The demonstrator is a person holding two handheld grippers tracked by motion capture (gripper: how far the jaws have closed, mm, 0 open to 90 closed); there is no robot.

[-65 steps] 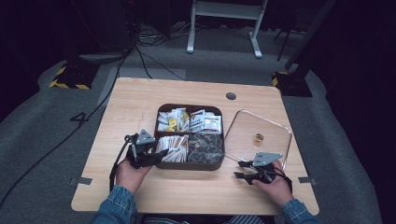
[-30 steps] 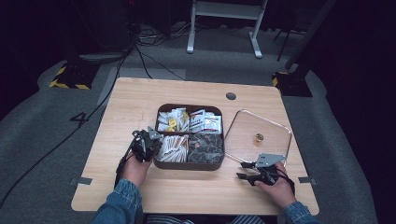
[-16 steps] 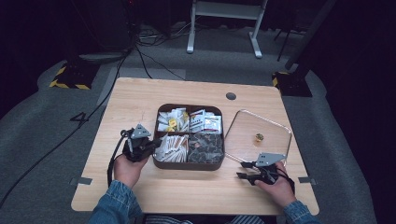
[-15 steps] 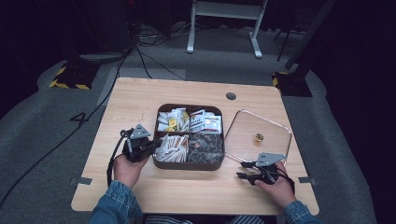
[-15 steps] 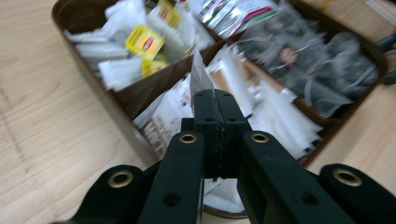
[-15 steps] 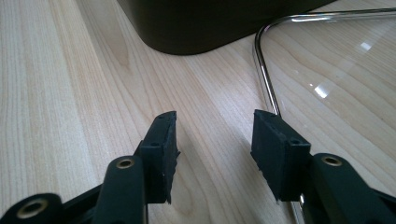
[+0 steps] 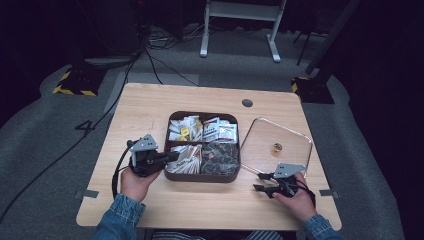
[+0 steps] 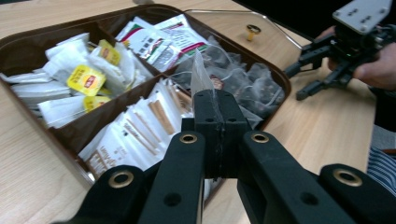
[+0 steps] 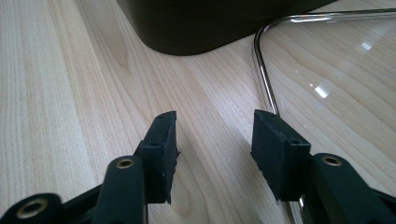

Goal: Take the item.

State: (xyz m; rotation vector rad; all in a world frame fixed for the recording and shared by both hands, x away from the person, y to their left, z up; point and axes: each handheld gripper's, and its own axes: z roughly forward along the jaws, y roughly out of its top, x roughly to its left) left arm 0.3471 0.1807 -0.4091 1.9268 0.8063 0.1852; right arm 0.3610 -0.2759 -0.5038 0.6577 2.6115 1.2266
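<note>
Left tongs (image 8: pixel 218 121) pinched tight on one pale sachet (image 8: pixel 200 77), seen lower centre of the left gripper view; the packet's free end sticks straight up and away from the tips, its long axis in line w/ the tongs. In the high view I've got those left tongs (image 7: pixel 167 157) at centre-left, tips at the left rim of the brown divided box (image 7: pixel 202 176), over the near-left compartment of long white stick packets (image 7: pixel 186 159). So the sachet is clear of the pile but above the box, not yet over bare worktop (image 7: pixel 145 107).

The relation that counts for what comes next, as I read it: box lies to the right of the left tongs in the high view, open worktop to the left and toward the bottom edge. Pulling the sachet out along its own axis, back toward my left hand (image 7: pixel 134 182), looks like the clean route; sideways would drag it over the packets.

Right tongs (image 9: pixel 212 135) stand partly open w/ nothing between them, resting low over the wood, lower centre of the right gripper view. High view puts them (image 7: pixel 262 181) at lower right, beside the near edge of the clear glass lid (image 7: pixel 280 135) lying flat right of the box, small brass knob (image 7: pixel 276 147) up. Left hand is far nearer the sachet; the right sits well apart, nearer the lid.
</note>
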